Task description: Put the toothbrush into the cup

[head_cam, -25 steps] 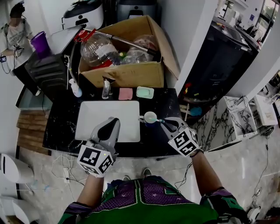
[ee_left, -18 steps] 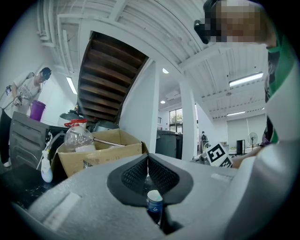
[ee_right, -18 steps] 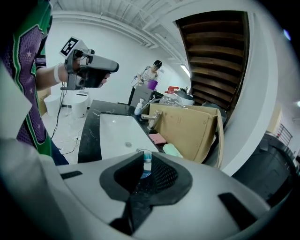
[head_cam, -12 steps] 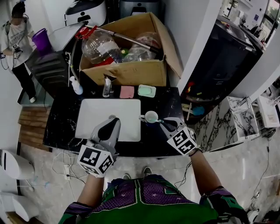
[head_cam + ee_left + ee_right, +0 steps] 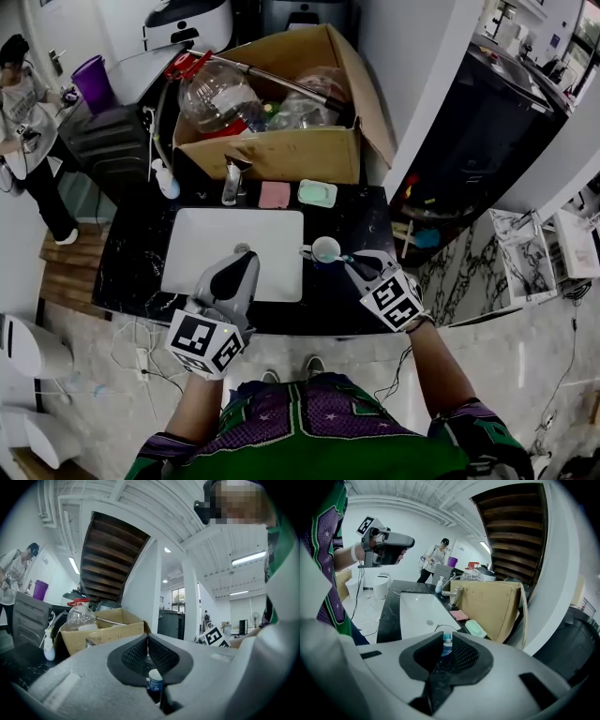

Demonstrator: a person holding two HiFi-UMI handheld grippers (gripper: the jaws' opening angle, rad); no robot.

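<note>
A white-rimmed blue cup (image 5: 325, 250) stands on the dark counter just right of the sink. My right gripper (image 5: 355, 266) is right of the cup and shut on the toothbrush (image 5: 345, 260), whose teal head points at the rim. The right gripper view shows the brush head (image 5: 447, 636) between the pads of the gripper (image 5: 446, 642), with the cup rim (image 5: 437, 628) just beyond. These jaws have just been opening a little, the toothbrush still between them. My left gripper (image 5: 244, 261) hovers over the sink's near edge, its jaws (image 5: 147, 639) together and empty.
The white sink (image 5: 197, 239) has a faucet (image 5: 231, 183) behind it. A pink sponge (image 5: 274, 195), a green soap dish (image 5: 317, 194) and a soap bottle (image 5: 167, 184) line the back. A cardboard box (image 5: 281, 155) of bottles stands behind. A person (image 5: 23, 84) stands far left.
Both grippers stay almost where they were, the brush head still by the cup rim. The person at the far left has shifted position.
</note>
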